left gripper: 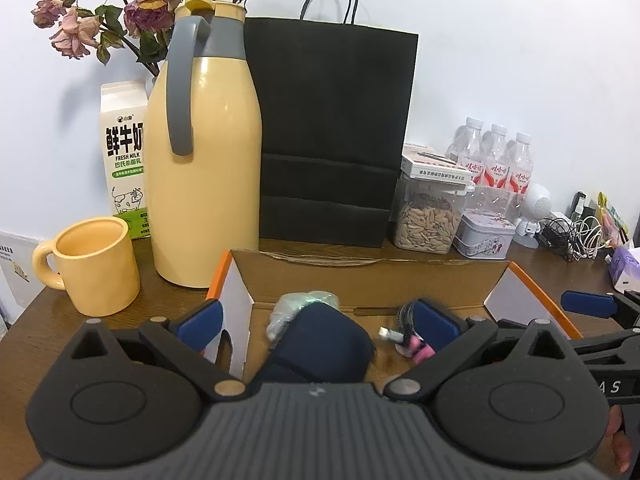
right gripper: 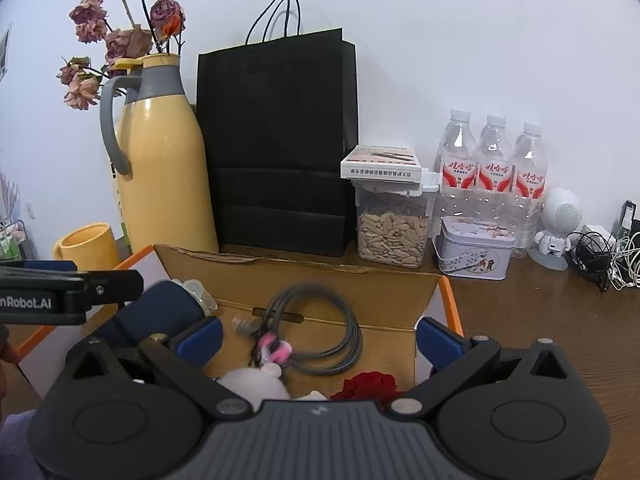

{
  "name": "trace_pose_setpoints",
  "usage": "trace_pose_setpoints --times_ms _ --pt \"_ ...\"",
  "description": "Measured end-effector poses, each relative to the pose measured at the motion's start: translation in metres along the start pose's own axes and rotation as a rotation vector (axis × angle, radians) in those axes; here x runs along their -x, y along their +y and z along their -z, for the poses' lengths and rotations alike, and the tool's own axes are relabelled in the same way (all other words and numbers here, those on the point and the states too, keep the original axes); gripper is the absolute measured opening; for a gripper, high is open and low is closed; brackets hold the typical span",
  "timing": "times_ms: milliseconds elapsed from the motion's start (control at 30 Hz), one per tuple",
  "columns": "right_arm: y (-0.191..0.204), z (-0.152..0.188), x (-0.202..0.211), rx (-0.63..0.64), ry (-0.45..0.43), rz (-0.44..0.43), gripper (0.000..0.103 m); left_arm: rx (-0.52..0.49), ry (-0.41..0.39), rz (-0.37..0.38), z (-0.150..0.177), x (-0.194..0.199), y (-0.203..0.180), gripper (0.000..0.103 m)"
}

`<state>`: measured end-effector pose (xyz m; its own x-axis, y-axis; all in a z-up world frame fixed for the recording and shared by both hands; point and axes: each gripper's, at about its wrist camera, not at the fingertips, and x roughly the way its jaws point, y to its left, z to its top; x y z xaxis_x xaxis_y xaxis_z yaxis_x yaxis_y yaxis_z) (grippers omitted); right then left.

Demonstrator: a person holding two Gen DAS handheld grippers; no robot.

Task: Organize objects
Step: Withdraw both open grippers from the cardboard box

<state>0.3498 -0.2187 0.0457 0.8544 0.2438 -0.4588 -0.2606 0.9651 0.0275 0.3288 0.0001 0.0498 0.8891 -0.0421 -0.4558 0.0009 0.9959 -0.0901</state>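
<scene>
Nearest the lens, the left gripper (left gripper: 318,324) and right gripper (right gripper: 318,338) both hang spread wide and empty over the open orange-edged cardboard box (right gripper: 450,300). Inside it lie one soft navy fabric roll (left gripper: 320,344), light and best pinched across its middle, and one coiled grey cable (right gripper: 320,332), limp, best taken at its pink tie (right gripper: 276,350). Behind the box stand three clear water bottles (right gripper: 492,160).
</scene>
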Motion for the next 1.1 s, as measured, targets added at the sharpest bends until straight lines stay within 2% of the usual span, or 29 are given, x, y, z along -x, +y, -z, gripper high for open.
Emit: trace_pose_setpoints --times_ms 367,733,1100 --pt "-0.001 0.001 0.021 -0.011 -0.034 0.018 0.103 -0.005 -0.046 0.006 0.000 0.027 0.000 0.103" --pt "0.005 0.005 0.062 -0.005 -0.083 0.040 0.103 -0.025 -0.070 0.014 0.008 0.067 -0.004 0.103" --pt "0.011 0.030 0.108 0.012 -0.081 0.065 0.103 -0.045 -0.067 -0.018 0.030 0.115 0.003 0.103"
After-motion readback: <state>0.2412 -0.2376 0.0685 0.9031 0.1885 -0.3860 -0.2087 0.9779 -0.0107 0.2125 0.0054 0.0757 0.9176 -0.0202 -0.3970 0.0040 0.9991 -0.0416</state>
